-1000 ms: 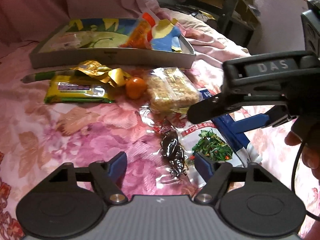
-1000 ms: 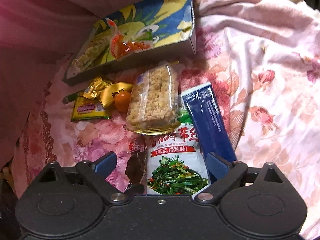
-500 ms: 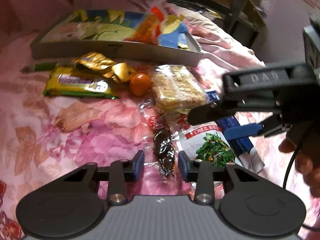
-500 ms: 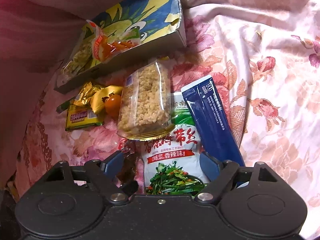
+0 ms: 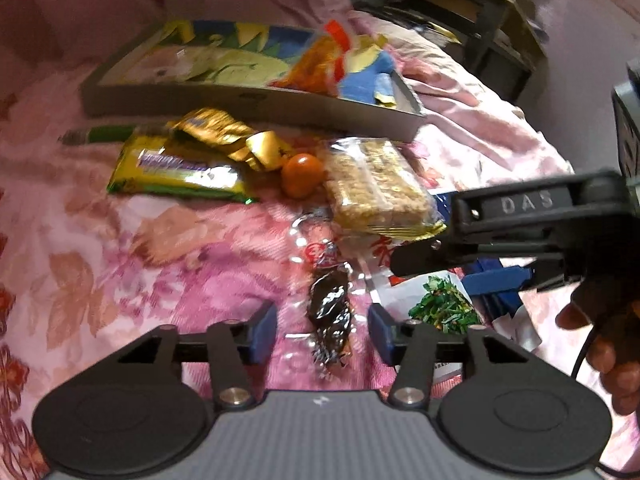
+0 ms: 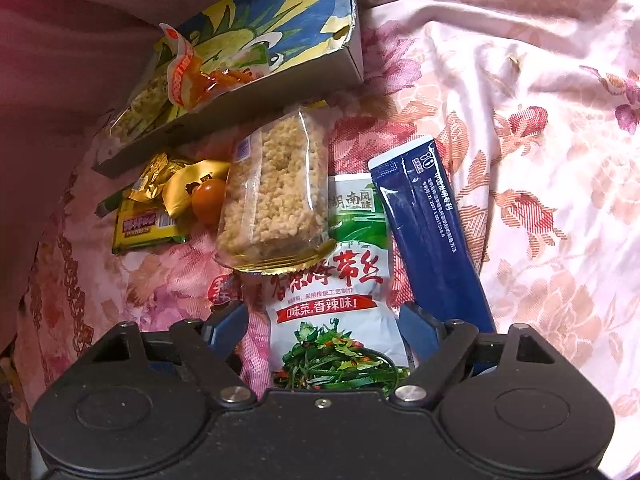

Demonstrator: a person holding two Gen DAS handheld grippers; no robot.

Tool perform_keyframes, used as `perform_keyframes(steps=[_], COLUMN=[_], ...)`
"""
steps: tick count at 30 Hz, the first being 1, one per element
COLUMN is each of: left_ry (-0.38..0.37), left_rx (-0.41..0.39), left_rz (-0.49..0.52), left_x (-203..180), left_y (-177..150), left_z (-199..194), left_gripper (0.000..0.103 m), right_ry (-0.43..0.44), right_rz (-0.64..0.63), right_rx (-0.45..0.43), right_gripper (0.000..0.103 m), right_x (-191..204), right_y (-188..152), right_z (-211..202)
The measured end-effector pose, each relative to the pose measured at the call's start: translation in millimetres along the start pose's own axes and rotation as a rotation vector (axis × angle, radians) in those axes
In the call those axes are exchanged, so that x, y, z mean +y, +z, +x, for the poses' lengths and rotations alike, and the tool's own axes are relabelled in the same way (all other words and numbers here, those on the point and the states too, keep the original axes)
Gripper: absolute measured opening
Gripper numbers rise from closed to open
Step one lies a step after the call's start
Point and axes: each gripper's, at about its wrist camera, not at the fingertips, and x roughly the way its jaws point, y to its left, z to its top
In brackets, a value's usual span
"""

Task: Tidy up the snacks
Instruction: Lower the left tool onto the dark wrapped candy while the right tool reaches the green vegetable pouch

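Note:
Snack packs lie on a pink floral bedspread. My left gripper (image 5: 322, 330) is open, its fingers either side of a clear packet holding a dark snack (image 5: 330, 312), not pinching it. My right gripper (image 6: 324, 326) is open, astride a white-and-green seaweed pack (image 6: 340, 300); it shows from the side in the left wrist view (image 5: 452, 268). A rice-crisp pack (image 6: 276, 196) overlaps the seaweed pack's top. A dark blue pouch (image 6: 432, 236) lies to its right. A shallow printed box (image 5: 248, 92) at the back holds an orange packet (image 6: 192, 76).
A small orange fruit (image 5: 302, 176), gold wrappers (image 5: 224, 136), a yellow-green bar (image 5: 176, 172) and a green stick (image 5: 104, 134) lie left of the rice-crisp pack. Dark furniture (image 5: 480, 20) stands beyond the bed at the back right. A hand (image 5: 608, 340) holds the right gripper.
My left gripper narrowed around the dark snack packet half a second ago, then opened wider again. My right gripper moved forward over the seaweed pack and its fingers came slightly closer together.

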Motion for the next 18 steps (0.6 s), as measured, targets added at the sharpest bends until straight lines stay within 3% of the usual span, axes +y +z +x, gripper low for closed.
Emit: perform_keyframes(steps=[4, 8, 12, 18], left_ry=[0.043, 0.039, 0.045, 0.048], left_rx=[-0.010, -0.004, -0.005, 0.008], left_rz=[0.097, 0.095, 0.076, -0.052], left_x=[-10, -10, -9, 8], left_y=[-3, -3, -6, -9], left_z=[2, 1, -5, -19], left_gripper=[0.059, 0.049, 0.048, 0.048], right_ry=[-0.008, -0.035, -0.056, -0.095], right_rz=[-0.011, -0.049, -0.088, -0.166], right_rx=[-0.003, -0.004, -0.008, 0.003], right_gripper=[0.085, 0.085, 0.085, 0.086], right_x=[2, 10, 14, 22], right_y=[-1, -3, -4, -8], right_z=[2, 5, 6, 13])
